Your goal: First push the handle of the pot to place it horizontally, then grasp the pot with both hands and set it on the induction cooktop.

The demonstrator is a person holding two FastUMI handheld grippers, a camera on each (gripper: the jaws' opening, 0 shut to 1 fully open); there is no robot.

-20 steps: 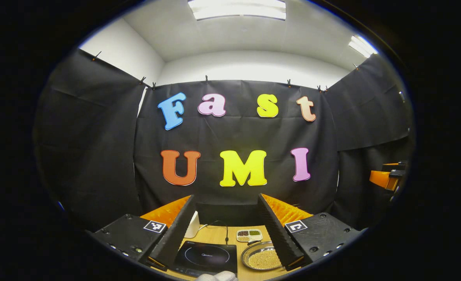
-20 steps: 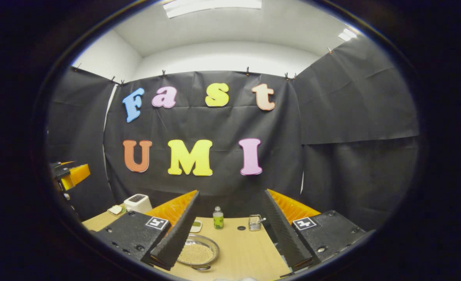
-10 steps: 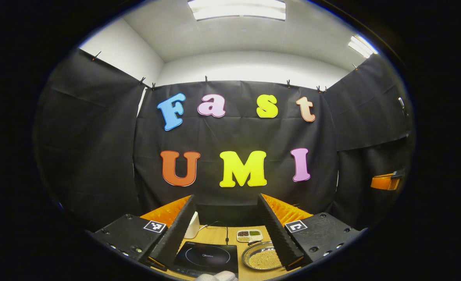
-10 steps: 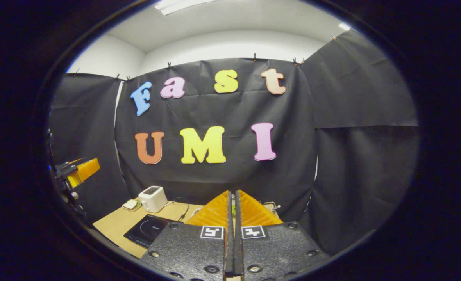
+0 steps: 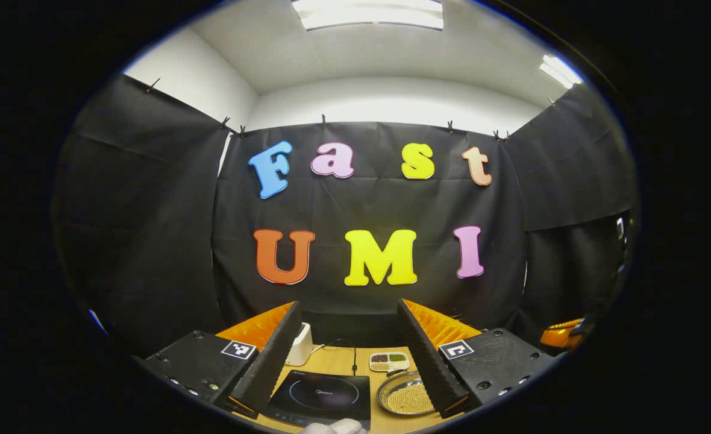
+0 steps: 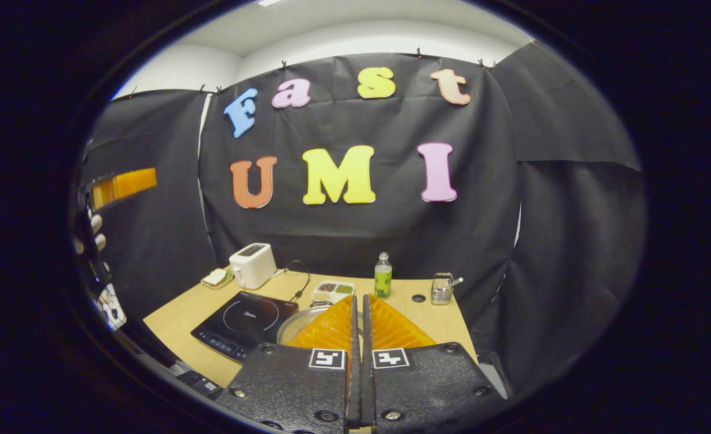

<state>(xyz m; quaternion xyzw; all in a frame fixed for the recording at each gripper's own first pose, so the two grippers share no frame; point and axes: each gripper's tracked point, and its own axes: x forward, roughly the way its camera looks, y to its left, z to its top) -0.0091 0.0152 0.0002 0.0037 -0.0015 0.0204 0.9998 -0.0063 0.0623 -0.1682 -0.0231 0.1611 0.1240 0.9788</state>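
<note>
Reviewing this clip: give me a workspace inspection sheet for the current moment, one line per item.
Surface: wooden table, bare at its left end.
Job's things: pot of pale grains beside the cooktop, not on it; handle not made out.
Clutter: toaster, divided dish, green bottle, small jar.
Grippers: left gripper open above the table; right gripper shut, empty.
Cables: black cord behind the cooktop.
Surroundings: black cloth walls, ceiling lights.

No legible text — cooktop [image 6: 244,323] logo (blurred)
</note>
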